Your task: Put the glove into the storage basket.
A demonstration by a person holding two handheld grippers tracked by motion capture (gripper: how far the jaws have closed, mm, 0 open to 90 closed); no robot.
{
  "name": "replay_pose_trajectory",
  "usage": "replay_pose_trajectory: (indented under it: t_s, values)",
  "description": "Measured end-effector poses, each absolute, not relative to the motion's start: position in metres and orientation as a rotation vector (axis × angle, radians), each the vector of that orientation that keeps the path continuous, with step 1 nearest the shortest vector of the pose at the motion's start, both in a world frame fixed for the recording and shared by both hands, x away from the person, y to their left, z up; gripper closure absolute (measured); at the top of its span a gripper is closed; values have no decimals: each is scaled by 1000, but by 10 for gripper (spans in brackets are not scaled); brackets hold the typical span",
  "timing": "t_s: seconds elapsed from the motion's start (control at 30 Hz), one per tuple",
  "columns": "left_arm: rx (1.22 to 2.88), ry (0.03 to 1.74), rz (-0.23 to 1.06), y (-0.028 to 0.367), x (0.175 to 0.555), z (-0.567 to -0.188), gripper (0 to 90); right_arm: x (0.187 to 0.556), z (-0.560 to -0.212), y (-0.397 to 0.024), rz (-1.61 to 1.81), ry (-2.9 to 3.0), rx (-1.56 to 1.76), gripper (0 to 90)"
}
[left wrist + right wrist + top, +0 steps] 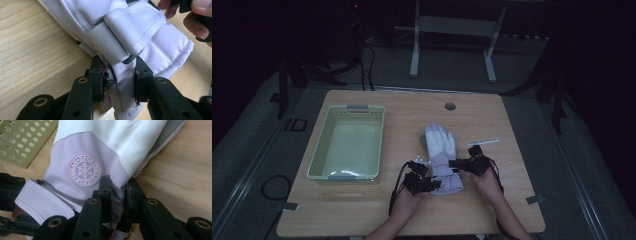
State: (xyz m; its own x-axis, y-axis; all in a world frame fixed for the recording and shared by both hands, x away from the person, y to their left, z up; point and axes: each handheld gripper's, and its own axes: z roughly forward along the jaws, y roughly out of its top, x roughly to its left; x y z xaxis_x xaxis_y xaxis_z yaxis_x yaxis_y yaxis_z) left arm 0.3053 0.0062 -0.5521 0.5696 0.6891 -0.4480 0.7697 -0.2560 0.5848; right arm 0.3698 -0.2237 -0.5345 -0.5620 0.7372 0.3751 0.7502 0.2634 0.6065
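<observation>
A white and pale lilac winter glove (442,155) lies flat on the wooden table (412,105), fingers pointing away from the person. My left gripper (428,184) is at the cuff's left side, and in the left gripper view its jaws pinch the cuff fabric (125,85) below the wrist strap (135,25). My right gripper (458,163) is at the glove's right edge; in the right gripper view its jaws squeeze a fold of lilac fabric (117,195) beside a round snowflake badge (85,170). Both grippers are shut on the glove.
A pale green perforated basket (347,142) stands empty on the table's left half. A thin white strip (484,142) lies right of the glove. A round grommet (450,106) sits near the far edge. A metal frame stands on the floor beyond.
</observation>
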Motion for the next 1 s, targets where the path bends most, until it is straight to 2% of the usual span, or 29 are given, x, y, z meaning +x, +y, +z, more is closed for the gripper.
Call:
replay_pose_trajectory:
  t_s: [0.4, 1.0]
  values:
    - [2040, 1104, -127, 13, 309, -527, 714, 358, -505, -217, -1274, -2576, -1442, 790]
    - [2118, 1000, -27, 32, 320, -471, 721, 357, -453, -200, -1435, -2620, -1399, 792]
